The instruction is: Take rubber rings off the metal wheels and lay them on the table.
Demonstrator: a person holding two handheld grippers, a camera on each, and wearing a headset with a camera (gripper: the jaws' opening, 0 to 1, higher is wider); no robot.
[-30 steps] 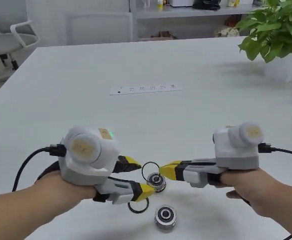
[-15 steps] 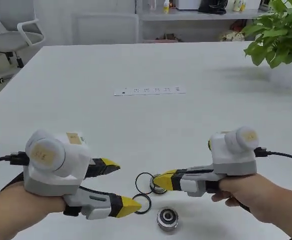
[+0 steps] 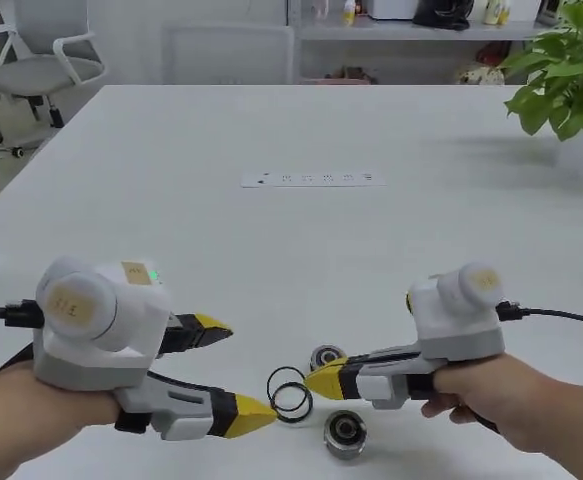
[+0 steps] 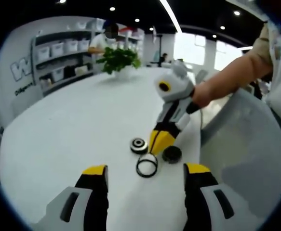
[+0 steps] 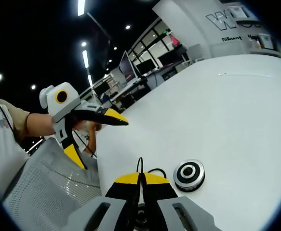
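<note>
Left gripper: jaws wide apart, nothing between them, yellow tips just left of the rubber rings. Right gripper: jaws pressed together, tip touching the right edge of the rings. In the right gripper view a thin black line rises from the seam; cannot tell whether a ring is nipped. The rings are two, overlapping, flat on the table. First wheel sits just beyond the rings, by the right tip. Second wheel lies just nearer than the rings, to their right. Power strip is well beyond the rings, and the plant farther beyond, to the right.
</note>
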